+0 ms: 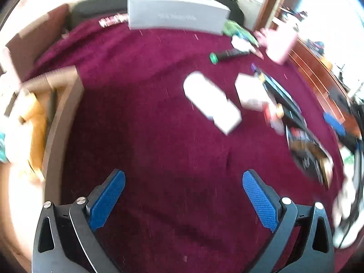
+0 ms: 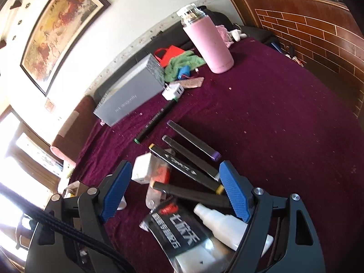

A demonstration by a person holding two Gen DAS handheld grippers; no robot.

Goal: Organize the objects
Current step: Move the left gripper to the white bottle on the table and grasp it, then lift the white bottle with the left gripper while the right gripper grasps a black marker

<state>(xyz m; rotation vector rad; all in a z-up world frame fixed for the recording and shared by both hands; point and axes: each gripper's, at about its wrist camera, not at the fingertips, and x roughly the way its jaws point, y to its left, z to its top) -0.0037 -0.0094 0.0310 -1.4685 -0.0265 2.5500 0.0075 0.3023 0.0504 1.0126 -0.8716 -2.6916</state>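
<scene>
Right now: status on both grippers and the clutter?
Left gripper open, empty, over bare cloth. Right gripper open, nothing gripped, over black markers and white bottle. Cardboard box at left.

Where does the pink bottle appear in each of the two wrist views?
Left wrist view: pink bottle at upper right, blurred, on the far side of the purple cloth.
Right wrist view: pink bottle at top centre, standing upright.
Shared landmark: grey box by the wall, left of the bottle.

The left gripper (image 1: 183,179) hangs wide open over bare maroon cloth (image 1: 147,125); a white box (image 1: 211,103) lies right of centre, a cardboard box (image 1: 61,118) at left.
</scene>
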